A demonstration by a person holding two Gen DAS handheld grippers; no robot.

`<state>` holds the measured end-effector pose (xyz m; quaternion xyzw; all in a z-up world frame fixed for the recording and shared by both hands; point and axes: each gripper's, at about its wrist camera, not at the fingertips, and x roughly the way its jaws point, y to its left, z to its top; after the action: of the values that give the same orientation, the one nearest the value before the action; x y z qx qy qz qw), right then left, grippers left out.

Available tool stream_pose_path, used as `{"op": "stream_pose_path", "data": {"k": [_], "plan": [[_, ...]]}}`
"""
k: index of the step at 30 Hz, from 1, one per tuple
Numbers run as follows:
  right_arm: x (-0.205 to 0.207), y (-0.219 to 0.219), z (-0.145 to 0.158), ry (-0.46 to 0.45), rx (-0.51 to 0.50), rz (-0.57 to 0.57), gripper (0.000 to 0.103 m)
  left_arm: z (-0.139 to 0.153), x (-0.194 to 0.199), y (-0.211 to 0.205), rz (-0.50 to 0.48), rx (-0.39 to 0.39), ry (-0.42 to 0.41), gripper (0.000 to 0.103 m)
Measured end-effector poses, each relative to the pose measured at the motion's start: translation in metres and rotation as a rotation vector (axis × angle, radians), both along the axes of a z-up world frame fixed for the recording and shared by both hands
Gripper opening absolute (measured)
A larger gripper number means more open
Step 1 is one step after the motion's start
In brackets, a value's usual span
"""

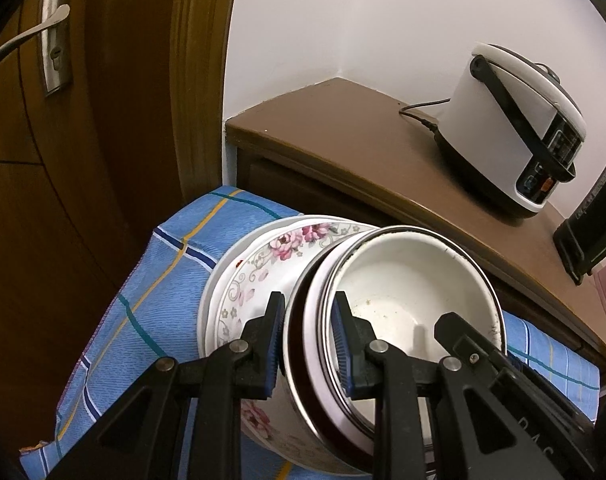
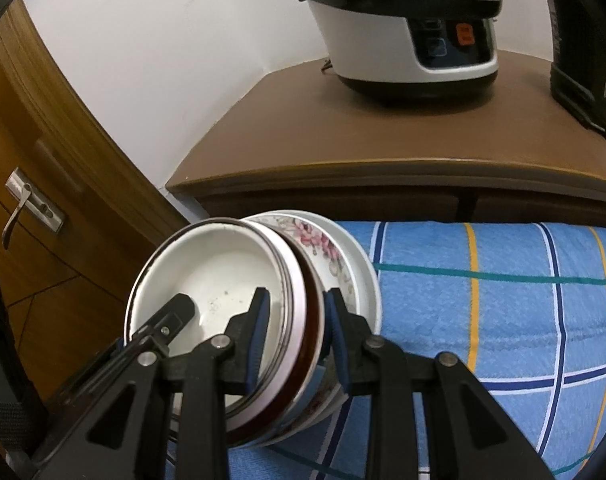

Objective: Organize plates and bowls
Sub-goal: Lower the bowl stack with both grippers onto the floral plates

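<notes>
Stack of nested dishes tilted on edge above blue checked cloth [image 2: 483, 300]: white enamel bowl [image 1: 403, 280] with dark rim innermost, nested in a second bowl [image 1: 297, 356] with brown-and-white banded outside, then floral plate [image 1: 263, 268] with pink roses, then plain white plate [image 1: 209, 304] at the outside. Small dark specks on the enamel bowl's inner floor.

Left gripper [image 1: 309, 344] straddling the bowl rims, one blue-padded finger inside the enamel bowl, the other on the outer side against the floral plate; pads close on the rims, but full contact not resolvable, so grip state cannot be told. Right gripper [image 2: 295, 340] placed likewise on the opposite side of the stack: one finger inside the enamel bowl, the other outside between banded bowl and floral plate; pinch or slack likewise not determinable.

Behind the cloth, brown wooden cabinet [image 2: 343, 148] in the wall corner. On top: white rice cooker [image 1: 515, 128] with black handle and orange button, cord trailing behind. Black appliance [image 1: 591, 220] just beside it. Wooden door [image 1: 83, 160] with metal lever handle [image 1: 35, 38] to the left.
</notes>
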<state>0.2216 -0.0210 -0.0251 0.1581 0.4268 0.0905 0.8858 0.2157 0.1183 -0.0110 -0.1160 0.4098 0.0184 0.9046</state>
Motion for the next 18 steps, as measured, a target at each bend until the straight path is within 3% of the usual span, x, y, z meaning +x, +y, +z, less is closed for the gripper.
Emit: {"op": "stream_pose_path", "data": {"k": [7,18], "plan": [[0.004,0.006,-0.001,0.024,-0.014,0.017,0.029,0.002,0.005,0.007,-0.018,-0.050,0.035,0.026],[0.005,0.012,0.000,0.008,-0.078,0.037,0.030,-0.001,0.006,0.004,-0.027,-0.026,0.045,0.026]]}}
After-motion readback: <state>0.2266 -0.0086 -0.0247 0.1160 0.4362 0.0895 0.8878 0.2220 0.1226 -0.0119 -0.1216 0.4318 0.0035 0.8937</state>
